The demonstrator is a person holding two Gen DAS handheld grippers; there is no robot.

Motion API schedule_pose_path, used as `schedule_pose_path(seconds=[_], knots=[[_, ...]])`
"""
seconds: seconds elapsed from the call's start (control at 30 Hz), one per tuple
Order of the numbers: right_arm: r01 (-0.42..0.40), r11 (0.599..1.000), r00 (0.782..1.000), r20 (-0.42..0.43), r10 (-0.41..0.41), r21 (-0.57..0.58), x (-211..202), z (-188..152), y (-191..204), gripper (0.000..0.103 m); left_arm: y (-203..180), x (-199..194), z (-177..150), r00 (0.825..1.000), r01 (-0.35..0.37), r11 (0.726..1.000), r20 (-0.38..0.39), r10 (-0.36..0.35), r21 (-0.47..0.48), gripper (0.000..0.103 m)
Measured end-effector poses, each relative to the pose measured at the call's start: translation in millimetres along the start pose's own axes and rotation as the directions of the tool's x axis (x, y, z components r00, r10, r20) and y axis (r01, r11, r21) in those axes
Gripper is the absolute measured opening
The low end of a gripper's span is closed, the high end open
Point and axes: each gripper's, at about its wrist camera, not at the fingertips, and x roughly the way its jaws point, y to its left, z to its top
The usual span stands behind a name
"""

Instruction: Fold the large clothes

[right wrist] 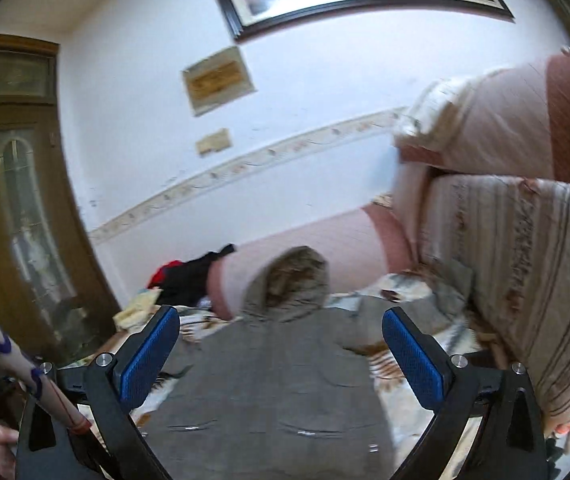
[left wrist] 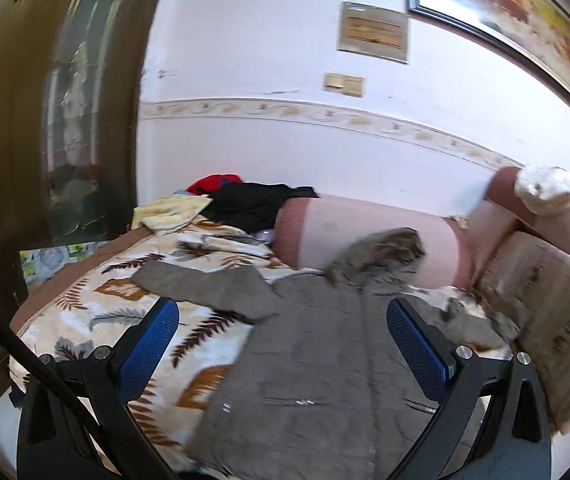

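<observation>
Both grippers, left gripper [left wrist: 283, 332] and right gripper [right wrist: 281, 344], hover wide open and empty above a grey hooded coat [left wrist: 309, 364] lying flat on the bed [left wrist: 97, 308] just ahead of them. One sleeve [left wrist: 205, 292] sprawls ahead-left of the left gripper. Judged risk: pinching only the top layer, or the patterned blanket underneath, would bunch the fold.

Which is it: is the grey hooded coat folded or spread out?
Spread out. The grey hooded coat lies flat on the leaf-print blanket, hood up, one sleeve out sideways.
</observation>
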Motion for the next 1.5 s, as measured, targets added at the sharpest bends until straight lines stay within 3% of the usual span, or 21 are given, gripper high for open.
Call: schedule_pose_path(seconds=[0.13, 0.23, 0.3, 0.4, 0.57, 0.97, 1.5], knots=[[0.044, 0.998, 0.998, -0.031, -0.045, -0.044, -2, -22, 41, 0.103, -33, -20, -25, 0.999, -0.049, 0.998, 0.007, 0.049, 0.030, 0.103], [0.060, 0.996, 0.996, -0.067, -0.065, -0.071, -1, -55, 63, 0.103, -33, -27, -45, 0.998, -0.065, 0.998, -0.001, 0.065, 0.024, 0.103], [0.068, 0.994, 0.993, -0.089, -0.076, -0.087, -1, -79, 69, 0.103, -36, -27, -63, 0.992, -0.128, 0.991, 0.011, 0.127, 0.030, 0.103], [0.095, 0.981, 0.988, -0.106, -0.114, -0.169, 4, -103, 78, 0.103, -32, -23, -77, 0.987, -0.156, 0.985, -0.017, 0.158, 0.069, 0.103], [0.099, 0.986, 0.987, -0.109, -0.114, -0.134, 11, -101, 72, 0.103, -34, -11, -88, 0.986, -0.148, 0.983, -0.068, 0.155, 0.107, 0.103], [0.087, 0.975, 0.958, -0.251, -0.138, -0.202, 51, -127, 91, 0.103, -32, 18, -100, 0.973, -0.116, 0.983, -0.181, 0.141, 0.141, 0.103], [0.086, 0.970, 0.950, -0.275, -0.148, -0.227, 64, -136, 102, 0.103, -27, 28, -107, 0.967, -0.124, 0.981, -0.204, 0.153, 0.150, 0.103]])
